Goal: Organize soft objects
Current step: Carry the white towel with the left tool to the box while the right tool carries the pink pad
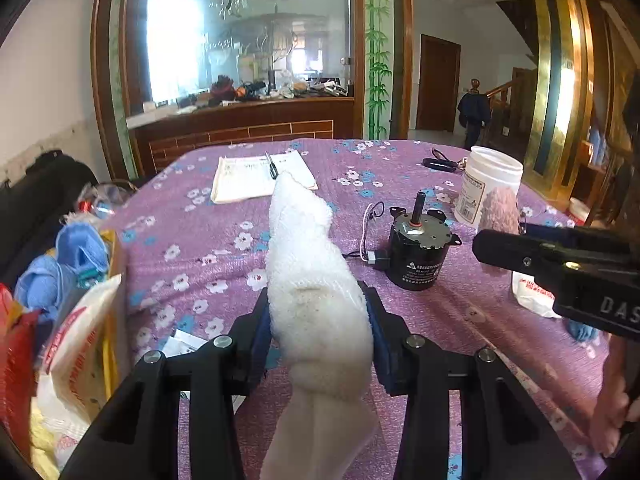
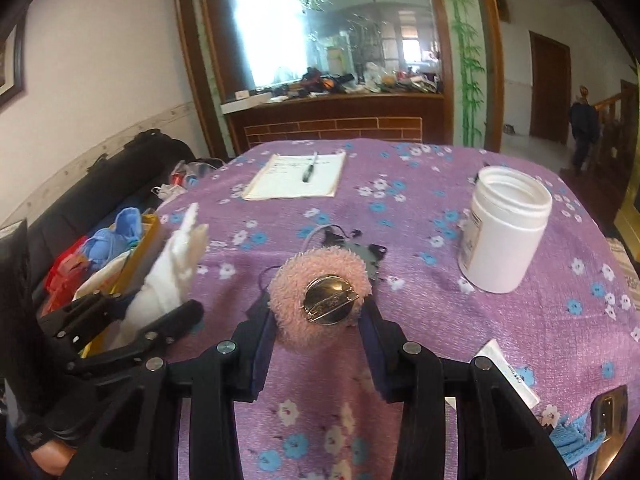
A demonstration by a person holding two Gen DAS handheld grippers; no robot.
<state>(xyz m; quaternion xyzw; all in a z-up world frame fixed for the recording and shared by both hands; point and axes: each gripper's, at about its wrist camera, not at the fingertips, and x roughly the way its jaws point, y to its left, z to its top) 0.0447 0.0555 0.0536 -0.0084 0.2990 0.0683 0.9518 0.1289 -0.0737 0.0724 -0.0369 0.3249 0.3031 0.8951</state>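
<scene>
Left wrist view
Left gripper (image 1: 318, 320): at 6 o'clock, closed on the white towel (image 1: 312, 280), pads pressing both its sides.
White towel: a rolled length held above the purple flowered tablecloth (image 1: 200, 248), its tip pointing to 12 o'clock.
Small motor (image 1: 418, 254): on the cloth at 2 o'clock of the towel, shaft up.
White jar (image 1: 490, 188): open, beyond the motor at 2 o'clock.
Notebook (image 1: 256, 178): at 11 o'clock, a pen lying on it.
Right gripper (image 1: 496, 236): enters from 3 o'clock, the pink fluffy brooch (image 1: 500, 210) at its tip.

Right wrist view
Right gripper (image 2: 318, 322): at 6 o'clock, clamped on the pink fluffy brooch (image 2: 320, 298).
Pink fluffy brooch: lifted over the cloth, metal pin back facing the camera; the motor is mostly hidden behind it.
White jar (image 2: 506, 232): at 2 o'clock.
Left gripper (image 2: 160, 308): at 9 o'clock with the white towel (image 2: 172, 264).
</scene>
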